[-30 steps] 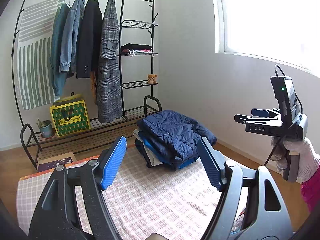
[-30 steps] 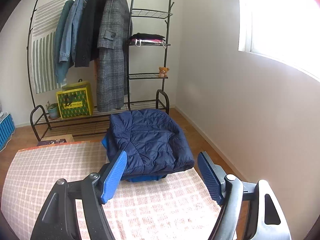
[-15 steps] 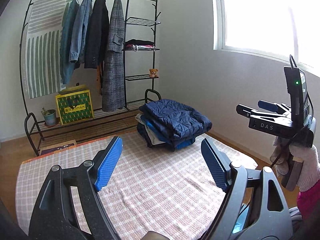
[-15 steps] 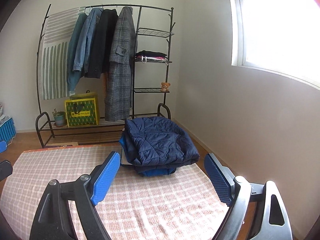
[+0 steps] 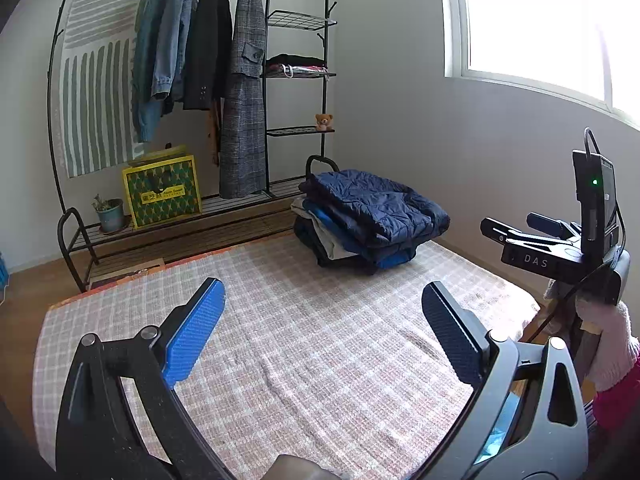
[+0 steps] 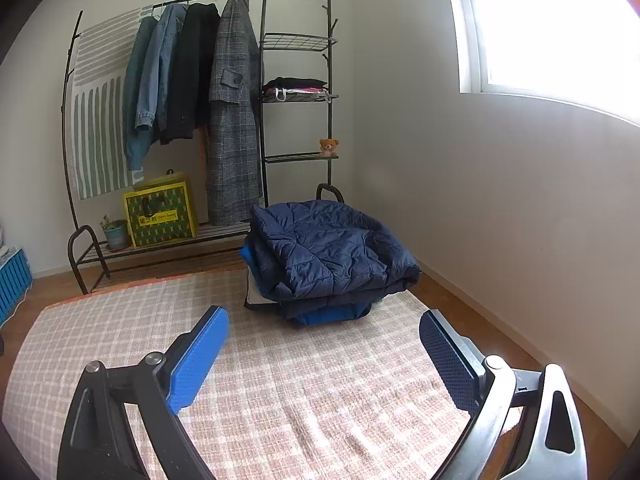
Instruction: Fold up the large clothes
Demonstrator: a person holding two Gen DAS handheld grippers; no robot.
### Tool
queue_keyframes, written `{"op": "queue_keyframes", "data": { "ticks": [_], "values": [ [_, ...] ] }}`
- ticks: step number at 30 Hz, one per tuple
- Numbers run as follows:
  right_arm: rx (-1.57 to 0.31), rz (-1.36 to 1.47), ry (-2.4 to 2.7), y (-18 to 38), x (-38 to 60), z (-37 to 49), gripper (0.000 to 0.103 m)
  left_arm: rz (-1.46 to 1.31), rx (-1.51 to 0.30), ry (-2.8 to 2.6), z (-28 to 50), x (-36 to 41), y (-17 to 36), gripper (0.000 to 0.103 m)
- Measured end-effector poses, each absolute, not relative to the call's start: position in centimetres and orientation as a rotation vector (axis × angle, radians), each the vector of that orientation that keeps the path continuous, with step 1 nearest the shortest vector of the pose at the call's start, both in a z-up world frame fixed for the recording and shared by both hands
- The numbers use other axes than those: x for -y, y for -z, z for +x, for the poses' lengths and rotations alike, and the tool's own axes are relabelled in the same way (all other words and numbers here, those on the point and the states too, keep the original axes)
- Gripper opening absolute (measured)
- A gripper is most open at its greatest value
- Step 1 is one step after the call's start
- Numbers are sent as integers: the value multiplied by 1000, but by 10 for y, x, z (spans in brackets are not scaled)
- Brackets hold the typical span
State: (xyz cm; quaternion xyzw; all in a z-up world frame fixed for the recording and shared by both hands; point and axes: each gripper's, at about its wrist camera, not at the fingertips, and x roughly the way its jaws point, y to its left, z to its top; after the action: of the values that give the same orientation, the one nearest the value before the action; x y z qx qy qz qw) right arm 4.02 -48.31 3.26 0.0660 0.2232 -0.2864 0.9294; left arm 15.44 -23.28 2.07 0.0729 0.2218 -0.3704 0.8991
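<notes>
Beneath both sets of jaws lies a woven checked cloth [image 5: 320, 344], coarse and matt, slightly rumpled just ahead of them. Beyond the jaws, at its far edge, the top of the stack of folded clothes [image 6: 324, 264] is a quilted navy jacket [image 5: 376, 208] with a faint synthetic sheen. The left gripper [image 5: 322, 320] and right gripper [image 6: 324, 344] are matt black plastic, their pads [image 6: 196, 364] a dimpled blue rubbery facing. Far past them stands a thin black metal rack [image 5: 296, 76], hung with denim and rough plaid wool. The floor [image 6: 500, 312] to the right of the jaws looks like smooth wood.
</notes>
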Motion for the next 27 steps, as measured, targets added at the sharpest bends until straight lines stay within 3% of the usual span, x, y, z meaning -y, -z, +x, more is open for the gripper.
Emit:
{"op": "queue_keyframes", "data": {
  "ticks": [27],
  "values": [
    [-454, 154, 604, -21, 482, 47, 103, 184, -472, 698, 156, 236, -10, 103]
  ]
}}
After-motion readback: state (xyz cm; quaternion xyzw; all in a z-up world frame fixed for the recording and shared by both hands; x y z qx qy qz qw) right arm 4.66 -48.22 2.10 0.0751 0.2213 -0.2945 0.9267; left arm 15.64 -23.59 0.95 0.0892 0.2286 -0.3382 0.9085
